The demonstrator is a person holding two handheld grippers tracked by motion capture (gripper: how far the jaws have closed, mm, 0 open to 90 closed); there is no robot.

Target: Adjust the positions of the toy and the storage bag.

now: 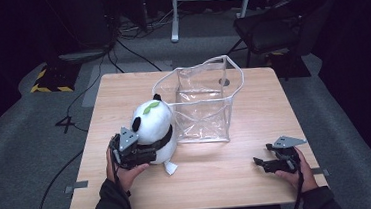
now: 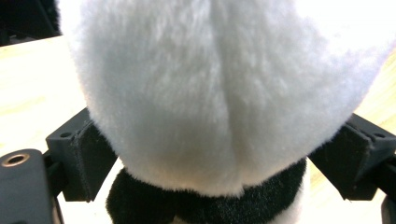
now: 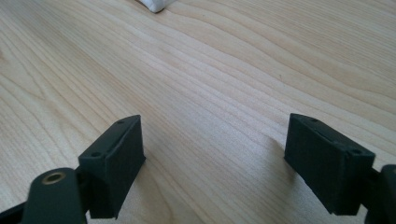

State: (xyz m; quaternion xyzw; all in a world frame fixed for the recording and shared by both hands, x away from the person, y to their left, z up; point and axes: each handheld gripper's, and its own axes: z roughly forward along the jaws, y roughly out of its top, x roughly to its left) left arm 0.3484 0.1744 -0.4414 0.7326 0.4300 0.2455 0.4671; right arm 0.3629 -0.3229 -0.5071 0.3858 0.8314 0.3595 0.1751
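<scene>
Left gripper [image 1: 150, 155] around the back of a plush panda [image 1: 152, 127], jaws spread at either flank, pads at the fur but seemingly not pressing. Right gripper [image 1: 261, 163] wide open and holding nothing, low over the wooden table [image 1: 229, 181]. Panda upright, touching the near-left corner of a clear plastic bag [image 1: 203, 103]. Likely step: grasping the toy; next, close firmly, then lift over the bag's rim

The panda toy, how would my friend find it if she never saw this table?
Start at the wooden table and find the clear plastic bag standing open in the middle. Right beside the bag, toward the left gripper, sits the panda toy. It is the one soft, furry thing there: white, with black ears, a black band around it and a little green leaf on its head.
</scene>
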